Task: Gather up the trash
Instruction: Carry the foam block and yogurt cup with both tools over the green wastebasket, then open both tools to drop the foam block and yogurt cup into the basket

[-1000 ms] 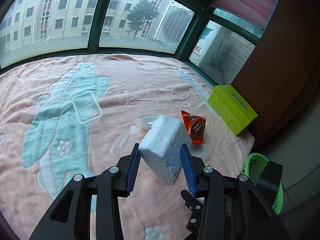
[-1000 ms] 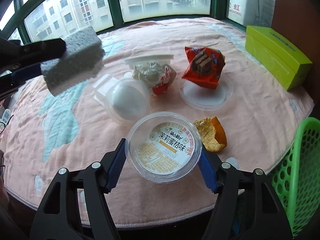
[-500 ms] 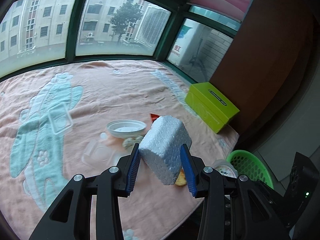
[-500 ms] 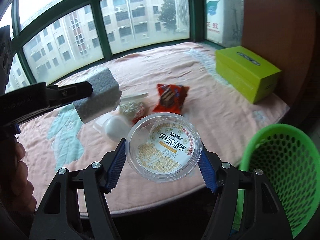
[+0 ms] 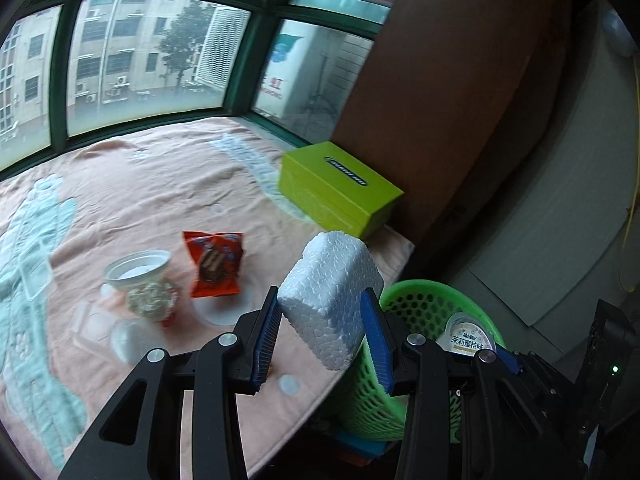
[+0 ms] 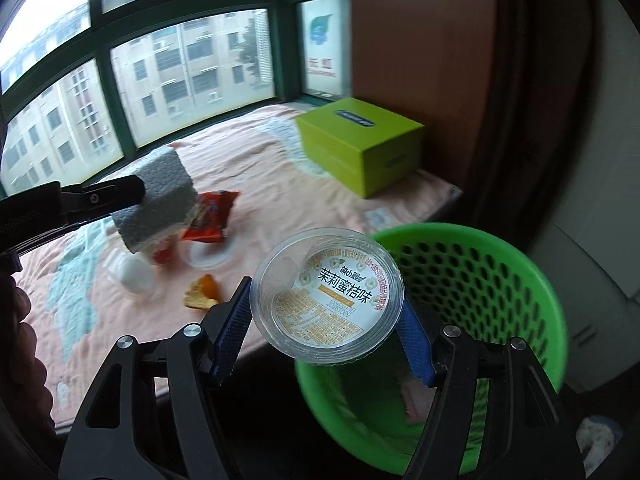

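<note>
My left gripper (image 5: 322, 338) is shut on a white foam block (image 5: 332, 298), held in the air above the pink blanket's right edge, next to the green mesh basket (image 5: 428, 304). The block also shows in the right wrist view (image 6: 160, 200). My right gripper (image 6: 326, 336) is shut on a clear plastic cup with a printed lid (image 6: 328, 300), held over the near rim of the green basket (image 6: 480, 280). Left on the blanket are an orange snack wrapper (image 5: 214, 262), a white bowl (image 5: 138, 268), a crumpled wrapper (image 5: 150, 300) and an orange peel (image 6: 202, 292).
A lime-green box (image 5: 340, 188) stands at the blanket's far right by a brown wall panel (image 5: 440, 100). Clear plastic lids (image 5: 124, 334) lie on the blanket (image 5: 120, 184). Windows run along the back. The basket stands on the floor below the blanket's edge.
Both grippers have swung right, away from the blanket's middle toward the green basket. The cup now hangs over the basket's rim; the foam block is beside the basket.
</note>
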Tool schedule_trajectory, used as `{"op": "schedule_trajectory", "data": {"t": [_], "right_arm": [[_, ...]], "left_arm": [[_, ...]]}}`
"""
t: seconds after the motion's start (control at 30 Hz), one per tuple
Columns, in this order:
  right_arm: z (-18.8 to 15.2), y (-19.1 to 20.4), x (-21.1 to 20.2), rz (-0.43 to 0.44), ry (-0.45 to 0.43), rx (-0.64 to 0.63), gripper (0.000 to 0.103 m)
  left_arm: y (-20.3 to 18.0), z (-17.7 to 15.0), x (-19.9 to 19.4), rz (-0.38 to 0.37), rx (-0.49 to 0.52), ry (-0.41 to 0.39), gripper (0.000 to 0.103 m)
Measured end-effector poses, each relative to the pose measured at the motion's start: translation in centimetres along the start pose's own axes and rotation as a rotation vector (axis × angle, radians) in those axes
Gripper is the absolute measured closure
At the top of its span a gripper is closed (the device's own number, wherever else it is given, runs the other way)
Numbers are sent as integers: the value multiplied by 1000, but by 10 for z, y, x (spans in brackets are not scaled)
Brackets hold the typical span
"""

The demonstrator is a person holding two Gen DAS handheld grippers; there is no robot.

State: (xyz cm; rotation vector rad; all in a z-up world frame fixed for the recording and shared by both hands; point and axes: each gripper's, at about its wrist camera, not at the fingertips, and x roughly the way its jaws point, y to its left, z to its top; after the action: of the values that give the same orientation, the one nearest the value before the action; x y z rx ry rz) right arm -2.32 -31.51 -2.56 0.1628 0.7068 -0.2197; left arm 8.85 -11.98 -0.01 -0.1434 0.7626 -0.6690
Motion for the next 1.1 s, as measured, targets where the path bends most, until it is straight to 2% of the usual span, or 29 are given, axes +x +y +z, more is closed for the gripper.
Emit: {"op": "schedule_trajectory", "data": {"t": [0.37, 0.43, 0.53, 0.93, 1.1], "right_arm": [[-18, -66, -12, -122, 15, 114, 35], [-20, -74, -14, -132, 10, 133, 27], [-22, -84, -18, -145, 0, 151, 25], [-25, -103, -39, -187, -50, 183, 15], [-26, -107, -41, -188, -52, 193, 15]], "left_arm": [[-59, -5, 25, -84, 93, 54, 63], [-67, -6, 29, -95, 105, 63, 63], [-78, -8, 33, -107, 120, 73, 63], [-110, -22, 55, -138, 179, 139, 63], [-115, -27, 62, -150, 190, 168, 60]]}}
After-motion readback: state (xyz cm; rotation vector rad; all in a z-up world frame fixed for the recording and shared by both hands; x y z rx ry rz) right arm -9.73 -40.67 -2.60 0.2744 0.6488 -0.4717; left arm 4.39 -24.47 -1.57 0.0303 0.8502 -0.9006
